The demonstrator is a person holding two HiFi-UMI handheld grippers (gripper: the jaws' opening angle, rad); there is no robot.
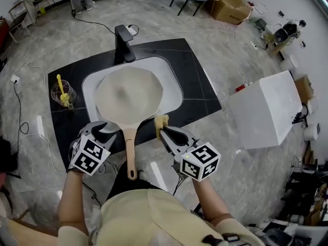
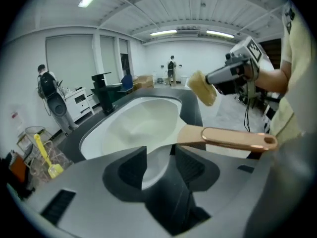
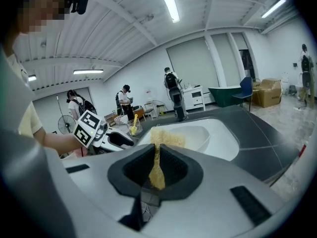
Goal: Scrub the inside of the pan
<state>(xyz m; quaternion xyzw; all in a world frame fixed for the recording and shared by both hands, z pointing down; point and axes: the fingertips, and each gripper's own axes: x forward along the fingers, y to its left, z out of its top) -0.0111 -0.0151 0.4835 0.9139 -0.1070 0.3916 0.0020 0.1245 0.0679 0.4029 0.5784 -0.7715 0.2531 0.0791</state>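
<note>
The pan [image 1: 128, 96] lies in the white sink [image 1: 173, 81], bowl up. Its handle [image 1: 131, 155] runs out over the near edge of the black surface [image 1: 197, 70].

Left tongs [image 1: 104, 130]: jaws spread, pinching nothing. They sit just beside the pan's near rim, left of the handle. In the left gripper view [image 2: 158, 155] that rim shows through the gap.

Right tongs [image 1: 163, 133]: jaws pressed on a yellow sponge [image 1: 161, 120], which stands up past the tips [image 3: 156, 152]. They sit right of the handle, with the sponge just beside the pan's near-right rim and outside the bowl.

Edges:
- The faucet [image 1: 123, 42] stands at the pan's far side.
- A glass [image 1: 62, 94] holding a yellow brush stands left of the pan, on the surface.
- A white box [image 1: 269, 109] stands well right of the pan, on the floor.

The pan's bowl is uncovered and open from above.
</note>
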